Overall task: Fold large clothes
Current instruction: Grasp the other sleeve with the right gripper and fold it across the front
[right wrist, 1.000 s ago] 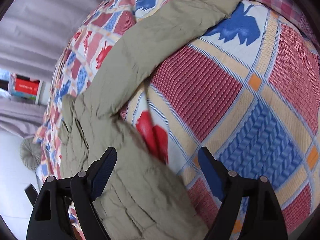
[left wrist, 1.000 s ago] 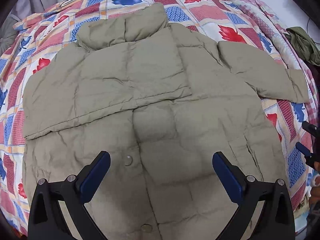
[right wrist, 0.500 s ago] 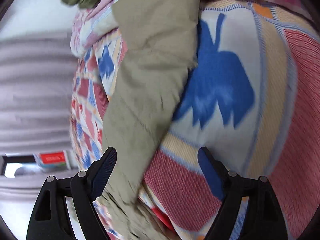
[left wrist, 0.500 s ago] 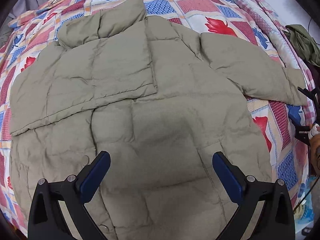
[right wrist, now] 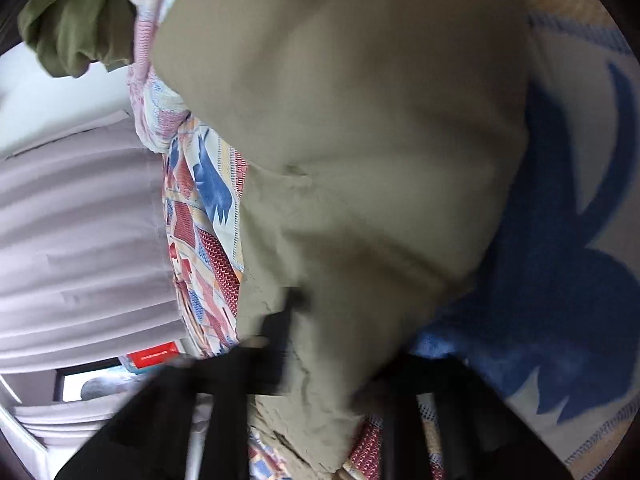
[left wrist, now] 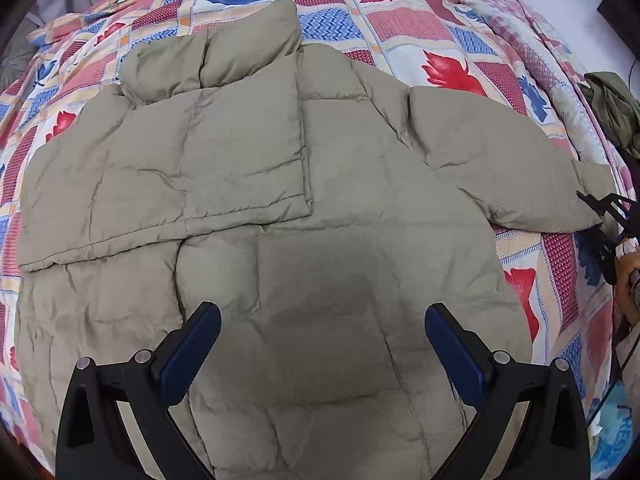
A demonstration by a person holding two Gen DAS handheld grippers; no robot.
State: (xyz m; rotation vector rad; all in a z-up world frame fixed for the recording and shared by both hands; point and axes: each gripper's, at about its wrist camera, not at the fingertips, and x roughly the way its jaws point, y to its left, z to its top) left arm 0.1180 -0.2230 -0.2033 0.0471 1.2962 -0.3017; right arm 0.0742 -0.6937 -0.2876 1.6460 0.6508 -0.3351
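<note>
A beige puffer jacket point(left wrist: 320, 208) lies flat on the patterned bedspread point(left wrist: 400, 20), collar at the far side. Its left sleeve is folded across the chest. Its right sleeve point(left wrist: 500, 168) stretches out toward the right edge of the bed. My left gripper point(left wrist: 322, 344) hangs open above the jacket's lower body, holding nothing. My right gripper point(left wrist: 604, 216) is at the cuff end of the right sleeve. In the blurred right wrist view, the right gripper point(right wrist: 340, 356) has its jaws closing tight on the sleeve point(right wrist: 360, 160), and the cloth is pinched between them.
An olive green garment point(left wrist: 612, 108) lies bunched at the bed's right edge, also visible as the green garment point(right wrist: 76, 28) at top left. A person's hand point(left wrist: 628, 280) holds the right gripper. Grey curtains point(right wrist: 80, 220) hang beyond the bed.
The right gripper swung along the sleeve to its cuff end and went from wide open to closed on the cloth. The left gripper drifted slightly over the jacket and stayed open.
</note>
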